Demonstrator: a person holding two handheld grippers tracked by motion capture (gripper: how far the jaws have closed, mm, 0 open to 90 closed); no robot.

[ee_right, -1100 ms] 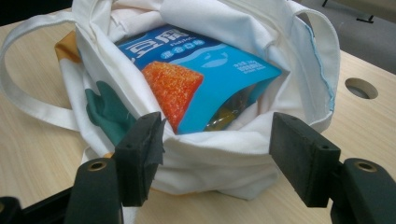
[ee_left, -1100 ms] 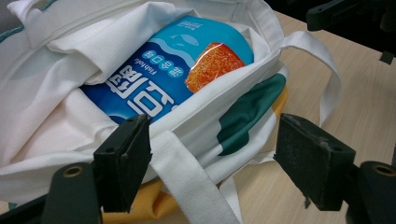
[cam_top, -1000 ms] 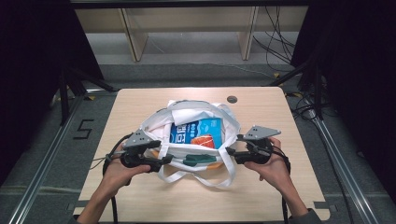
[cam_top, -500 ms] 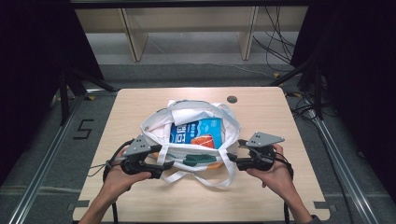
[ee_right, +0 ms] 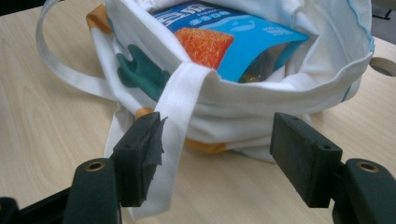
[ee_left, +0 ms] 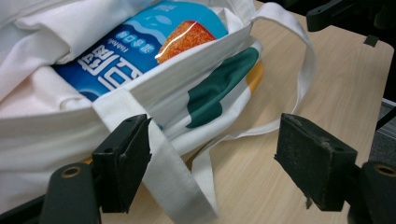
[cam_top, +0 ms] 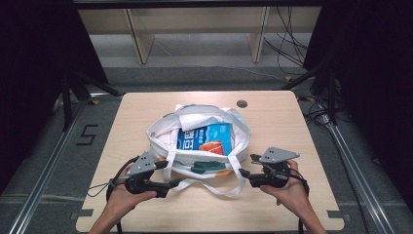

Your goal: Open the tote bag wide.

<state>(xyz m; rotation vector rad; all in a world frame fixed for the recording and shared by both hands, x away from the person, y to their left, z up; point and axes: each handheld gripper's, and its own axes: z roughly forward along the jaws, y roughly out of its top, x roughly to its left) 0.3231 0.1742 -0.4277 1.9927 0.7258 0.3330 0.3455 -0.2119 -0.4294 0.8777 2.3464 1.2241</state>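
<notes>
High view: white bag (cam_top: 197, 141) lying slumped at mid-table (cam_top: 292, 131), mouth gaping upward, blue packet (cam_top: 204, 139) resting inside. Left gripper (cam_top: 171, 184) just beside the bag's near-left corner, right gripper (cam_top: 242, 174) just beside its near-right corner, both aimed inward at the near strap (cam_top: 229, 187), which droops off the bag's near side onto the wood. Left gripper view: jaws parted wide, strap (ee_left: 173, 177) running down past the left pad, bag wall (ee_left: 46, 140) behind it, nothing pinched. Right gripper view: jaws likewise spread, the other end of the strap (ee_right: 175, 107) falling beside the left pad, bag (ee_right: 280, 107) behind, no squeeze visible. Placed so, probably, to take the strap near its two roots at once and lift the bag evenly, keeping the mouth up and the packet in. Long axis of the bag running left to right across the table, mouth tipped slightly toward the near edge; packet (ee_left: 121, 51) lying roughly along that same axis, printed face up.
</notes>
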